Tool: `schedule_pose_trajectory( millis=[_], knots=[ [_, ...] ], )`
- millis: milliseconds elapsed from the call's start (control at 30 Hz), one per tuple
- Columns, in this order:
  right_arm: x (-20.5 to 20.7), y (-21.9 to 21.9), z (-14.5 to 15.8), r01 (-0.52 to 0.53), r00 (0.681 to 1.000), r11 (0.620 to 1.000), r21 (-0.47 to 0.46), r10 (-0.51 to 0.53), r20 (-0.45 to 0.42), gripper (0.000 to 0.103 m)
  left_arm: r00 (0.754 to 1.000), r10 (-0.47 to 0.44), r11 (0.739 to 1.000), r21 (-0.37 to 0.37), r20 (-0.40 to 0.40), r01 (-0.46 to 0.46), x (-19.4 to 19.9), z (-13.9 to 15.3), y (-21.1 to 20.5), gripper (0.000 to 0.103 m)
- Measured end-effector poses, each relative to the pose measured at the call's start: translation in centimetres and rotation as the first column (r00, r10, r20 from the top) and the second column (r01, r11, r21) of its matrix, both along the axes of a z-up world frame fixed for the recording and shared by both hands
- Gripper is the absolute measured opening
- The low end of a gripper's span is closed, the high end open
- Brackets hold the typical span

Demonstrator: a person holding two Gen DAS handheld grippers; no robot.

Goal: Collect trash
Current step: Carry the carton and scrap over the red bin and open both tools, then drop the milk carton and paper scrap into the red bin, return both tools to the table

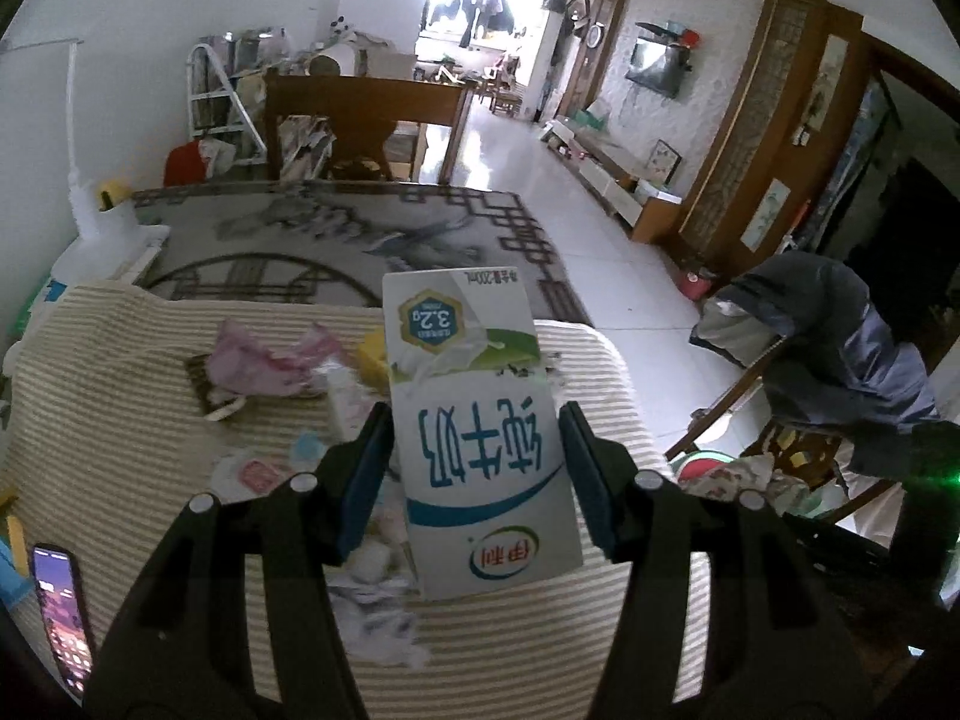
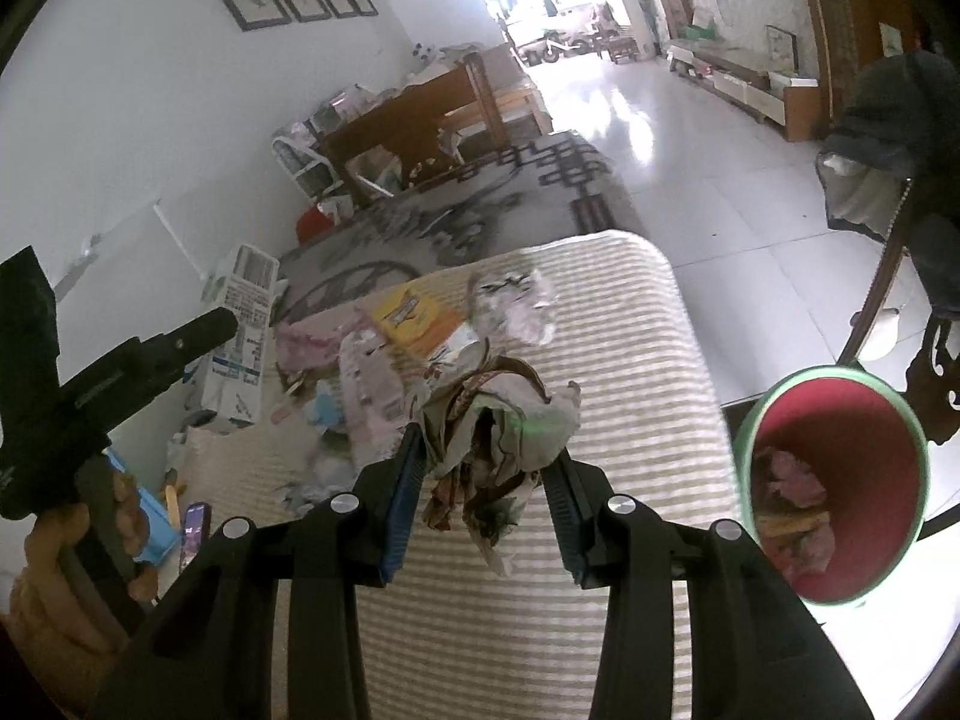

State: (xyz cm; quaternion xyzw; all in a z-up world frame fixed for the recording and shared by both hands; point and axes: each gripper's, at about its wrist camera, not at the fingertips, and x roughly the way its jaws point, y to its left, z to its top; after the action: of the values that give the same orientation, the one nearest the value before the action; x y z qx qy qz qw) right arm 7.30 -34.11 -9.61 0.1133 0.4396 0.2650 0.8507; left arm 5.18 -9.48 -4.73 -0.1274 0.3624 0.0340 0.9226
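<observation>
My left gripper [image 1: 477, 420] is shut on a white milk carton [image 1: 480, 420] with blue Chinese print, held upside down above the striped cloth [image 1: 120, 450]; the same carton [image 2: 237, 348] and the left gripper [image 2: 198, 330] show at the left of the right wrist view. My right gripper [image 2: 486, 456] is shut on a crumpled wad of patterned paper trash [image 2: 498, 438] above the cloth. A red bin with a green rim [image 2: 834, 480] stands to the right, with trash inside. More trash lies on the cloth: pink wrappers [image 1: 270, 360], a yellow packet [image 2: 414, 318], tissues [image 1: 372, 564].
A phone [image 1: 60, 606] lies at the cloth's left edge. A patterned rug [image 1: 336, 240] and wooden furniture [image 1: 366, 114] lie beyond. A wooden chair draped with dark clothes [image 1: 840, 360] stands right. White tiled floor [image 1: 600, 228] stretches away.
</observation>
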Motion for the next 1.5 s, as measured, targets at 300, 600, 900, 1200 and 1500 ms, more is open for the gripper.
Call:
schedule_pose_trajectory(
  millis=[300, 600, 900, 1200, 1500],
  knots=[
    [1.5, -4.7, 0.2, 0.044, 0.999, 0.999, 0.019, -0.044, 0.001, 0.038, 0.998, -0.058, 0.998, 0.005, -0.011, 0.058, 1.1, 0.3, -5.1, 0.054],
    [2.4, -10.5, -0.1, 0.151, 0.988, 0.988, 0.025, -0.151, -0.004, 0.038, 0.986, -0.167, 0.986, -0.010, -0.021, 0.167, 3.0, 0.2, -10.7, 0.054],
    [3.0, -17.0, -1.3, 0.280, 0.959, 0.960, 0.002, -0.280, -0.033, 0.038, 0.945, -0.322, 0.946, -0.054, -0.059, 0.319, 5.1, -1.0, -16.9, 0.054],
    [2.6, -22.0, -2.8, 0.374, 0.925, 0.927, -0.019, -0.374, -0.071, 0.038, 0.885, -0.457, 0.888, -0.112, -0.092, 0.446, 7.4, -2.4, -23.0, 0.043],
    [2.4, -23.6, -3.8, 0.386, 0.917, 0.922, -0.013, -0.385, -0.103, 0.038, 0.897, -0.417, 0.909, -0.042, -0.144, 0.415, 6.9, -4.0, -19.2, 0.079]
  ],
)
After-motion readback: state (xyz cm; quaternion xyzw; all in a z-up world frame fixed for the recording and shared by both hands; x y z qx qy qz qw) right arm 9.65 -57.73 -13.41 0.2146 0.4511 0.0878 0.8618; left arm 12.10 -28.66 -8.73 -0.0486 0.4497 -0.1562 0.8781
